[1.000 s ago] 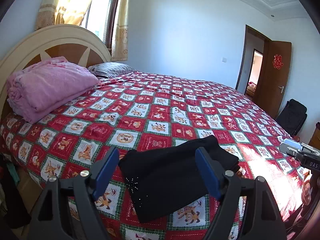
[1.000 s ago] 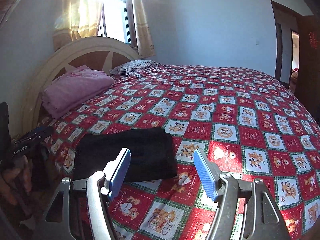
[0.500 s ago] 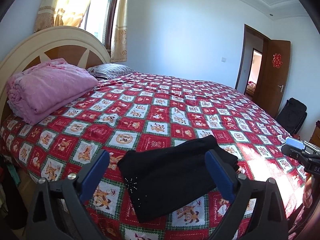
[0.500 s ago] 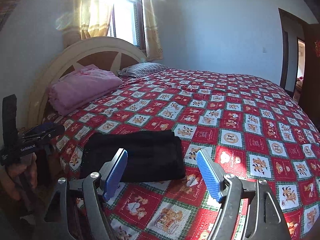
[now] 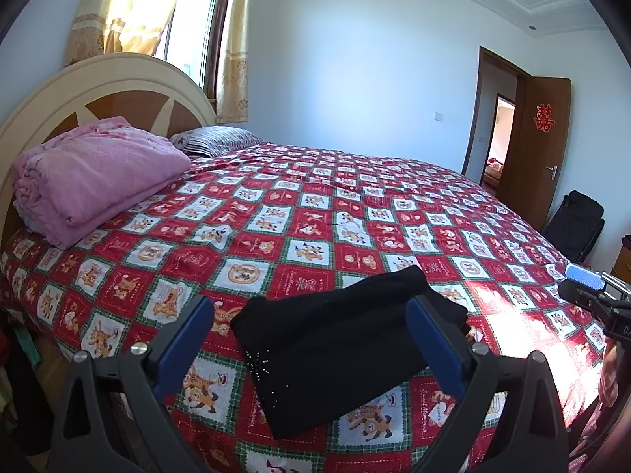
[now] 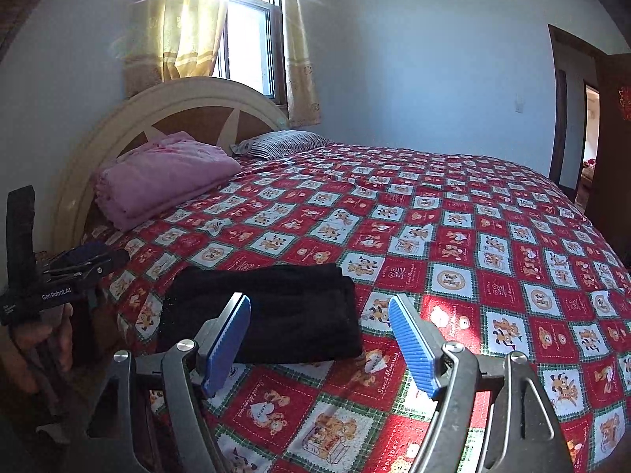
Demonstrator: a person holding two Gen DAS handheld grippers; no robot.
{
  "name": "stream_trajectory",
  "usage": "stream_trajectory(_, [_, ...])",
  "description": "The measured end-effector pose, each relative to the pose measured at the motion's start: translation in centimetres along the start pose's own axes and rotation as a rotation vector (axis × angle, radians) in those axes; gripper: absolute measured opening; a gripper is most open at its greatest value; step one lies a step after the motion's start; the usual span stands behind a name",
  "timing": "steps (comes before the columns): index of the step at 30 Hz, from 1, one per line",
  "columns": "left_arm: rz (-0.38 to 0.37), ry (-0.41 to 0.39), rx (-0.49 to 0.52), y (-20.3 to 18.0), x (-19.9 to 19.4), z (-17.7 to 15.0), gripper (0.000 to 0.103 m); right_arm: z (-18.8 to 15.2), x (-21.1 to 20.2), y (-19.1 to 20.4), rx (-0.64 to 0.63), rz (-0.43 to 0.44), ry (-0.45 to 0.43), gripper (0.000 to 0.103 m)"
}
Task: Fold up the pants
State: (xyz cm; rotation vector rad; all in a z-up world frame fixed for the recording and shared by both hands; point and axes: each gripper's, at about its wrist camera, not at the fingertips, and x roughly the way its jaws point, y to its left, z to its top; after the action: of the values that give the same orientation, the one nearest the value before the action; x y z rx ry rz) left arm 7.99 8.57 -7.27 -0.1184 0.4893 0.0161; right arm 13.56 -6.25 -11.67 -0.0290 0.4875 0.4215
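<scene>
The black pants (image 5: 335, 347) lie folded in a compact rectangle near the front edge of the bed; they also show in the right wrist view (image 6: 276, 311). My left gripper (image 5: 311, 339) is open and empty, held above and short of the pants. My right gripper (image 6: 319, 339) is open and empty, just right of the pants and above the bedspread. The right gripper's tip shows at the right edge of the left wrist view (image 5: 583, 280). The left gripper shows at the left edge of the right wrist view (image 6: 79, 268).
The bed carries a red, white and green patterned bedspread (image 5: 355, 213). A folded pink blanket (image 5: 90, 173) and a striped pillow (image 5: 217, 144) lie by the headboard (image 5: 98, 82). A brown door (image 5: 540, 146) stands open at the right, with a black bag (image 5: 575, 224) beside it.
Both grippers have drawn back and up from the folded pants. The left gripper's jaws have spread wider. The pants have not moved.
</scene>
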Motion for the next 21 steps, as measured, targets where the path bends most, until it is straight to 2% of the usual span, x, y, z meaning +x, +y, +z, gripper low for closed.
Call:
stream_trajectory(3, [0.004, 0.003, 0.002, -0.19, 0.07, -0.05, 0.103, -0.03, -0.02, 0.00, 0.001, -0.001, 0.000, 0.074])
stream_trajectory(21, [0.026, -0.004, 0.010, -0.31, -0.03, 0.18, 0.103, -0.06, -0.03, -0.02, -0.010, -0.009, -0.001, 0.074])
